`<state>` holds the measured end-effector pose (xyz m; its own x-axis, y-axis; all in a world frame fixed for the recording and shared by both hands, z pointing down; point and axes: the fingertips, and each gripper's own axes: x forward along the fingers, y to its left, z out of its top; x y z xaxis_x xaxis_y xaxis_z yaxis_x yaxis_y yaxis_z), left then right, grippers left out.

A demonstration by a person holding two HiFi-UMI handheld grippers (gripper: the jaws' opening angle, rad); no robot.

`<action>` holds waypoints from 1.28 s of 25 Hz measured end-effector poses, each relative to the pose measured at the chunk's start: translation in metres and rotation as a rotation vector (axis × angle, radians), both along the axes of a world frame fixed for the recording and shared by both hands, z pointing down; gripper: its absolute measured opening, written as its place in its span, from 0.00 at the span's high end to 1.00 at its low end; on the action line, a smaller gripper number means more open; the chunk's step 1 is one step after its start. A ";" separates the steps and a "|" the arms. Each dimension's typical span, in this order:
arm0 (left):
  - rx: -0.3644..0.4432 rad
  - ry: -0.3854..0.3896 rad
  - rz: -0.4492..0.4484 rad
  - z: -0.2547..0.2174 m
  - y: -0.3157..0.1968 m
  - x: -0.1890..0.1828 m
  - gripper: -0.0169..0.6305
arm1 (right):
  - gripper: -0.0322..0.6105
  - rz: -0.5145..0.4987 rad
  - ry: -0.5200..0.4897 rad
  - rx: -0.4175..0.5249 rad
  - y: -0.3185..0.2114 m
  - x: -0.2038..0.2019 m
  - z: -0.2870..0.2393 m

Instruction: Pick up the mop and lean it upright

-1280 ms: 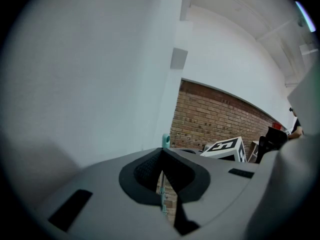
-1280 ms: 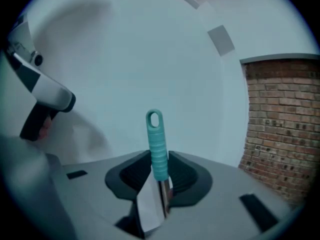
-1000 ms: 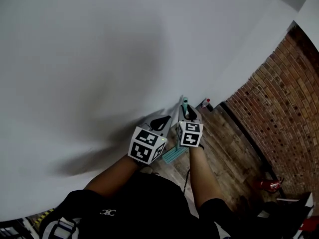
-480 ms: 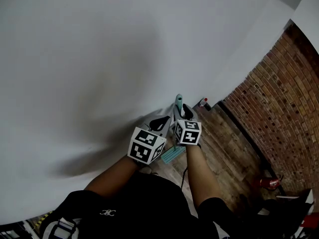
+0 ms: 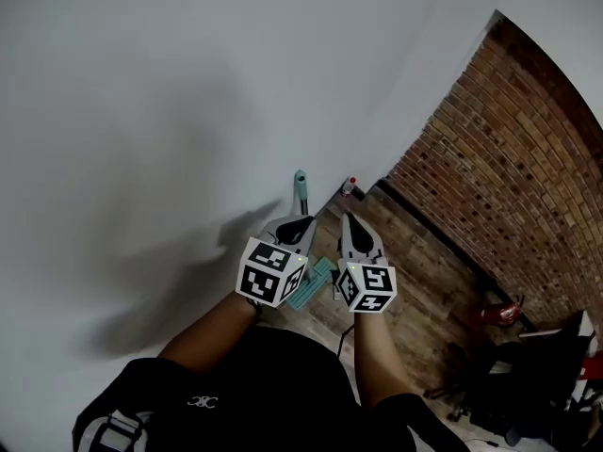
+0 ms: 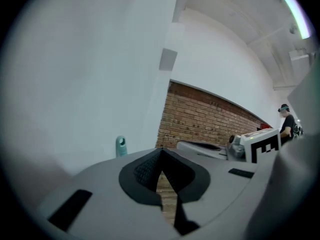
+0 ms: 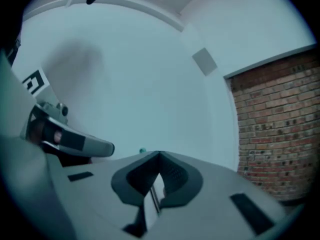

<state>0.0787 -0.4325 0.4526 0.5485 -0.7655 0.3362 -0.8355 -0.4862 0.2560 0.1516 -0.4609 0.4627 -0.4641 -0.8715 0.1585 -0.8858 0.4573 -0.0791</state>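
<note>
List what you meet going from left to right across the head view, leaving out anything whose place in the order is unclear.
From the left: white wall → left gripper → right gripper, jaws closing shut with nothing between them → brick wall. The mop overlaps the left gripper, so it is left out.

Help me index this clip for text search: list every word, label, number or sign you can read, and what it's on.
No readable text anywhere.
Left marker cube and right marker cube: black-and-white square patterns, no letters.
White emblem on the black shirt: too small to read.
</note>
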 end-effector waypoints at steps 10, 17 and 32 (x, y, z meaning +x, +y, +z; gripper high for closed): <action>0.032 0.030 0.291 -0.015 0.021 0.125 0.98 | 0.93 0.405 0.017 0.114 0.075 0.142 -0.071; 0.050 0.028 0.412 -0.020 0.045 0.173 0.98 | 0.93 0.528 0.023 0.075 0.115 0.182 -0.057; 0.048 0.025 0.418 -0.020 0.039 0.162 0.98 | 0.93 0.545 0.009 0.073 0.110 0.168 -0.060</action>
<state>0.2408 -0.3933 0.4326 0.8226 -0.4901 0.2883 -0.5578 -0.7940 0.2419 0.3195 -0.3507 0.4028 0.0589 -0.9942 0.0903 -0.9964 -0.0641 -0.0556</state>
